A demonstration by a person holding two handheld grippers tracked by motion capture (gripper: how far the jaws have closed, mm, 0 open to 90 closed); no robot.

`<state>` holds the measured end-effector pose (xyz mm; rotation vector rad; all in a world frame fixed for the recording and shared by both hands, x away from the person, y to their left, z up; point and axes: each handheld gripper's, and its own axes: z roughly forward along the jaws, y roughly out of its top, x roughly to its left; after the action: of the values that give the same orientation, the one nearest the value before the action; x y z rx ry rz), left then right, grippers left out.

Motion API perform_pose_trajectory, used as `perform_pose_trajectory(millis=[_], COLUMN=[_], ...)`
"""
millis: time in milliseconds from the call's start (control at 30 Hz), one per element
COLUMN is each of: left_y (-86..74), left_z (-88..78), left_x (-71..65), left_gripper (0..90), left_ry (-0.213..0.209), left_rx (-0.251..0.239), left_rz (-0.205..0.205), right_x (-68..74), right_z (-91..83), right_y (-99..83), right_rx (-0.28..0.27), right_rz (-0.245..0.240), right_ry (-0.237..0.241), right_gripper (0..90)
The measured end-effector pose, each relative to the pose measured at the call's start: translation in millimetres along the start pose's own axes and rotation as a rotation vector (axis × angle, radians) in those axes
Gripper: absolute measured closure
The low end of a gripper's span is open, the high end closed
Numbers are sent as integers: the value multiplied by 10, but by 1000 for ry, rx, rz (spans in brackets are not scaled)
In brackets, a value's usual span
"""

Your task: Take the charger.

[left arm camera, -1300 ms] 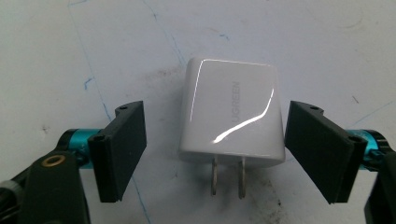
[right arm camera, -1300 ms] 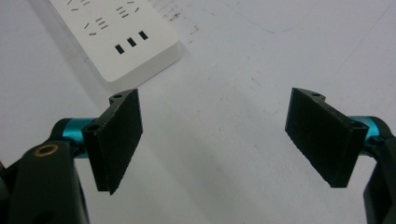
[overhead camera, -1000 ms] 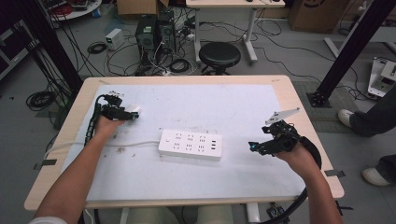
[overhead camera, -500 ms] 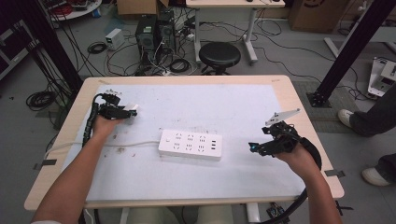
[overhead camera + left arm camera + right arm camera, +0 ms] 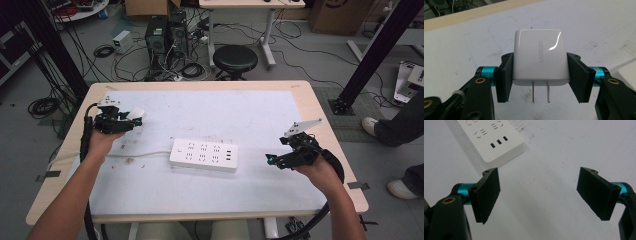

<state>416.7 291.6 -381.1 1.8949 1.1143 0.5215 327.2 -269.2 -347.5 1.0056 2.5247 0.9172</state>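
Charger (image 5: pixel 539 56), a white plug-in block with two flat prongs, is sitting clamped in the left tool (image 5: pixel 540 75), the pads pressing on its two narrow sides and the prongs pointing back toward the camera. In the high view it is hanging above the left part of the tabletop (image 5: pixel 300 95), well apart from the white power strip (image 5: pixel 203 155) lying near the middle. Judging from this, plugging it in looks like the step in hand: the hand should be turning the prongs downward, lining them with one socket pair, and pressing straight, not at a tilt. Right tool (image 5: pixel 541 192) is hovering with jaws spread wide and nothing between them, just beside the strip's end, well placed for bracing the strip against sliding.
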Motion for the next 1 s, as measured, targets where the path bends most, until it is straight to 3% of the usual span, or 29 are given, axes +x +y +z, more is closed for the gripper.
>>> perform_pose_trajectory(millis=[133,600,1000], left_y=[21,89,75], left_z=[-156,-587,-747], left_x=[-128,-613,-859], left_gripper=[426,428,426], left_ry=[-39,-156,-242], left_rx=[-20,-116,-161], left_rz=[63,200,245], right_x=[12,78,83], right_z=[1,19,-4], right_y=[-3,-4,-12], right_rx=[-9,-34,-46], right_rz=[-1,-24,-38], right_ry=[3,16,21], right_gripper=[194,194,194])
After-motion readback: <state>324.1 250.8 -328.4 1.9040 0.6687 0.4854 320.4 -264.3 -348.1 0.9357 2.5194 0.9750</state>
